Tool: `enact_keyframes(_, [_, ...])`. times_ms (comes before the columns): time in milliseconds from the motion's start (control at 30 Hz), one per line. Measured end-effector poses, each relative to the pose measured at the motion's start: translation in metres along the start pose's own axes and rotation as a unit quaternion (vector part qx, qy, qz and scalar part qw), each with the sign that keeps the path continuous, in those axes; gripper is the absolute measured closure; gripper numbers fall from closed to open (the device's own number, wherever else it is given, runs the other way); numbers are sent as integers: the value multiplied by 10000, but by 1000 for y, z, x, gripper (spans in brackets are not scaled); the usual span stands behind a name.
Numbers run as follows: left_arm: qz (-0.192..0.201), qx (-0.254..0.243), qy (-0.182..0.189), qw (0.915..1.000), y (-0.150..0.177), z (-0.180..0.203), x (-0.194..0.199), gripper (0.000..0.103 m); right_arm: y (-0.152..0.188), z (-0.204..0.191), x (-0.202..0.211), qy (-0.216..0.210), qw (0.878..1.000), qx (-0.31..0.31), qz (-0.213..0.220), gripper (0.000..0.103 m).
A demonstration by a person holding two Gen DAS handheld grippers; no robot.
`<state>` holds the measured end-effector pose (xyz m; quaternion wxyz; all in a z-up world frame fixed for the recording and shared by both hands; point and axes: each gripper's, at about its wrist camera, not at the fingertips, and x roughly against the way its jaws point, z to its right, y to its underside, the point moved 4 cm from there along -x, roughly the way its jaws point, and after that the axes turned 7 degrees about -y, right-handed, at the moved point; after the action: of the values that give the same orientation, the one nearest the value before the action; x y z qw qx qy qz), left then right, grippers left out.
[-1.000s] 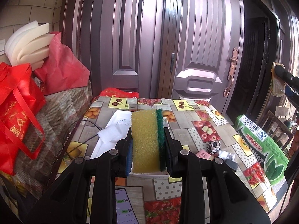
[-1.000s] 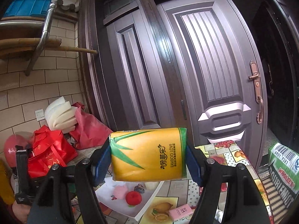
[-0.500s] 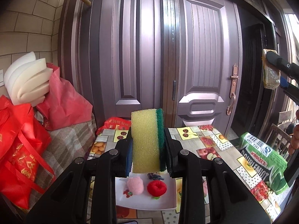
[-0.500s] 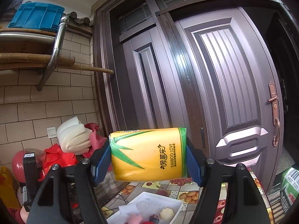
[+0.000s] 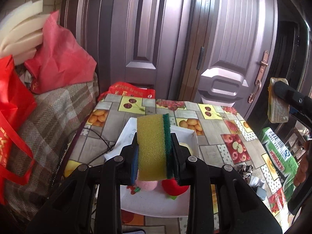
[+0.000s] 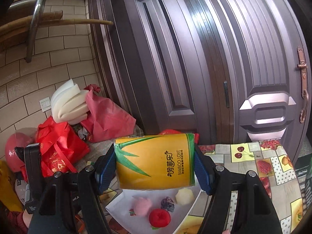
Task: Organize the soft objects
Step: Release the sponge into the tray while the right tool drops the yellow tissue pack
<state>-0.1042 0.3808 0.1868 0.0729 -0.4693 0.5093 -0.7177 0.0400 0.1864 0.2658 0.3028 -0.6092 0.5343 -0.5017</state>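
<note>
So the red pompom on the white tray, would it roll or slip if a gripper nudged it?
The red pompom looks round and fuzzy, so it would probably roll a little, then stop against the white tray rim. It seems light and squashy, likely deforming rather than slipping. Its pink neighbour sits close and might get bumped.

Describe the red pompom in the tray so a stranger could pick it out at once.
Find the table with the fruit-print cloth, then the white tray on it, below the tissue pack that the right gripper holds. The red pompom lies nearest the camera, beside a pink one; it alone is bright red.
</note>
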Motion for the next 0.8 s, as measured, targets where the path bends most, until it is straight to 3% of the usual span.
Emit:
enact_keyframes(133, [-556,260,-45,9981,24,-6,-58,76,57,30,-65,107,9939,-304,-1050,32])
enact_keyframes(233, [-742,276,-46,9968,31,2,-86,76,92,41,-100,114,9858,-518,-1593,32])
enact_keyframes(333, [-826,342,-52,9960,36,4,-107,75,111,41,-120,102,9816,-552,-1823,32])
enact_keyframes(467, [-939,499,-352,9937,41,-8,-127,75,119,37,-138,178,9806,-386,-1912,31])
enact_keyframes(533, [-902,569,-483,9931,42,-15,-131,68,120,38,-148,213,9813,-283,-1891,30])
enact_keyframes(567, [-876,595,-516,9930,42,-17,-132,48,121,38,-149,226,9818,-241,-1872,29])
enact_keyframes(600, [-860,605,-562,9929,43,-19,-133,16,122,38,-155,196,9815,-222,-1891,22])
enact_keyframes(633, [-833,600,-632,9927,43,-21,-133,2,123,38,-157,144,9810,-213,-1925,12])
enact_keyframes(700, [-723,553,-772,9929,44,-24,-130,0,125,38,-156,113,9816,-148,-1898,0])
enact_keyframes(800, [-696,560,-866,9922,46,-27,-127,0,126,36,-150,192,9833,-9,-1811,0])
